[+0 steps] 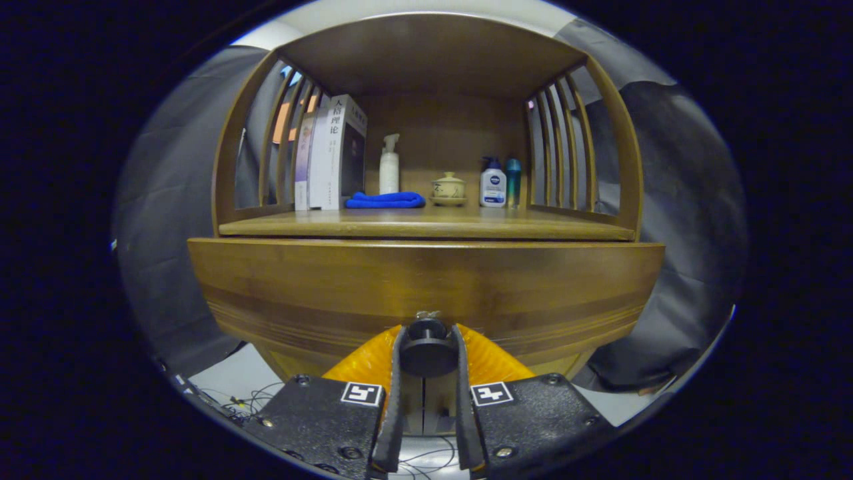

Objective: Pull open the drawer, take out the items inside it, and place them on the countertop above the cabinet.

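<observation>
A wooden cabinet fills the view. Its drawer front (pixel 426 283) stands out a little from the cabinet body, under the countertop (pixel 426 225). A dark round knob (pixel 427 347) sits at the middle of the drawer front. My gripper (pixel 427 348) is shut on that knob, one finger pressing each side. The inside of the drawer is hidden behind its front panel.
On the countertop stand several books (pixel 333 157) at the left, a folded blue cloth (pixel 385 199), a white pump bottle (pixel 389 167), a small lidded ceramic cup (pixel 448 187) and two bottles (pixel 500 181) at the right. Slatted side rails enclose the shelf. Cables (pixel 246 400) lie on the floor.
</observation>
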`<action>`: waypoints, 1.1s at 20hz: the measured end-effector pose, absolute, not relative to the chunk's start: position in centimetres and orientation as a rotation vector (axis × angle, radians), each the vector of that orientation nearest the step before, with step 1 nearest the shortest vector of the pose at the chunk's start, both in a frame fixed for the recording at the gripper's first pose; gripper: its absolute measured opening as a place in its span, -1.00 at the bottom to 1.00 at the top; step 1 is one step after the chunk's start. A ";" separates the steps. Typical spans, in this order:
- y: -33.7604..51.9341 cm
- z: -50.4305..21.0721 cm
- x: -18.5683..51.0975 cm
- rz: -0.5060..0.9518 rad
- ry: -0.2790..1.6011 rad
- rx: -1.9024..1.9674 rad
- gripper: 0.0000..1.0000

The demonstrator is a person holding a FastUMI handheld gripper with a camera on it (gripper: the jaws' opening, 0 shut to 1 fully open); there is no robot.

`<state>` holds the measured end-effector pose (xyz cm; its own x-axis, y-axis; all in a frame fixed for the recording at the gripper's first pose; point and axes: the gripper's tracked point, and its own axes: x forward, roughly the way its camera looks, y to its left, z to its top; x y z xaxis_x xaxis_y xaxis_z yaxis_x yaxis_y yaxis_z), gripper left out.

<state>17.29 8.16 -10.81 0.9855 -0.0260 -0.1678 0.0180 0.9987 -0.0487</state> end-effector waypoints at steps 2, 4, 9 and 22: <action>8.2 -10.9 15.8 -0.021 0.172 -0.054 -0.29; 8.2 -11.1 14.2 -0.019 0.172 -0.049 -0.29; 8.1 -11.4 11.2 -0.017 0.175 -0.043 -0.30; 7.8 -12.0 5.6 -0.004 0.190 -0.015 -0.30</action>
